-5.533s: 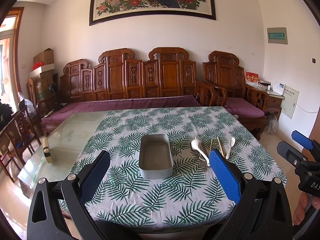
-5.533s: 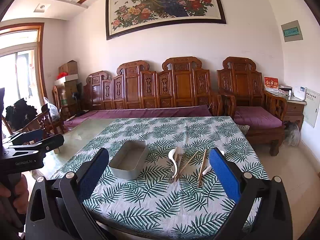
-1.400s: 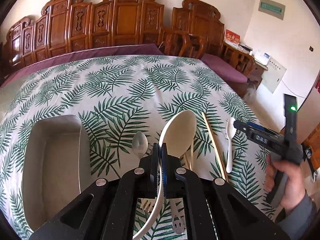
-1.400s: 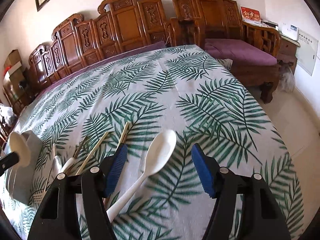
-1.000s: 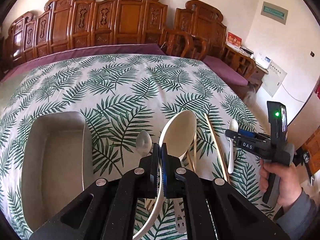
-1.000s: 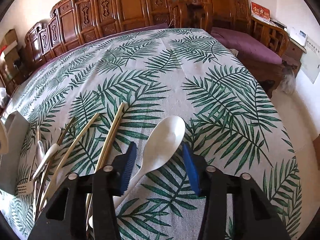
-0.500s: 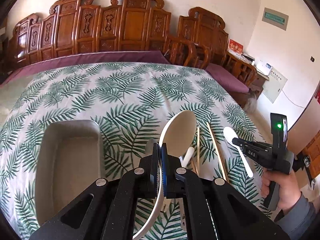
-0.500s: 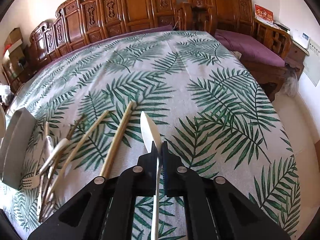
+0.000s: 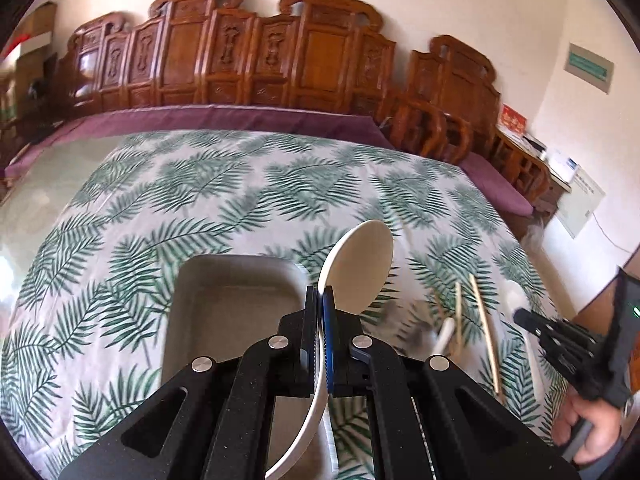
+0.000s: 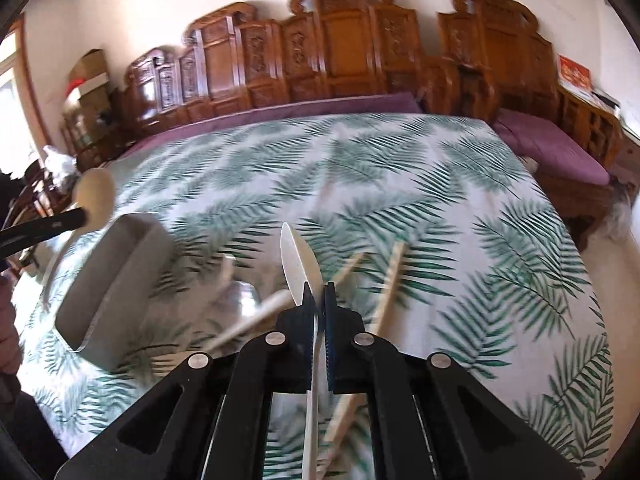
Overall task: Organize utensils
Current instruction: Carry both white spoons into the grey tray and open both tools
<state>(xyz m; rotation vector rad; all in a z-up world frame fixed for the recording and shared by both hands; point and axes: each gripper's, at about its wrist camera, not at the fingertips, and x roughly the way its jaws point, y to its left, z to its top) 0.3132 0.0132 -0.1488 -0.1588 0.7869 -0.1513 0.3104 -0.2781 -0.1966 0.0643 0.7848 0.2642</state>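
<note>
My left gripper (image 9: 319, 300) is shut on the handle of a white spoon (image 9: 360, 264), whose bowl sticks up over the right rim of the grey tray (image 9: 232, 320). The right gripper (image 10: 319, 292) is shut on a second white spoon (image 10: 298, 264), held edge-on above the cloth. To its left in the right wrist view stand the tray (image 10: 112, 280) and the left gripper (image 10: 80, 216) with its spoon (image 10: 94, 192). Wooden chopsticks (image 10: 388, 288), another white handle (image 10: 256, 316) and blurred metal cutlery lie on the cloth between tray and right gripper. The tray looks empty.
The table wears a palm-leaf cloth (image 9: 248, 200), with bare glass (image 9: 52, 184) at its left. A carved wooden sofa with purple cushions (image 9: 240, 116) runs behind it. In the left wrist view a person's hand (image 9: 592, 432) holds the right gripper at the table's right edge.
The right gripper's jaws shut on the white spoon and lifted it off the cloth. Both grippers moved left and up toward the tray, which now lies under the left gripper's spoon.
</note>
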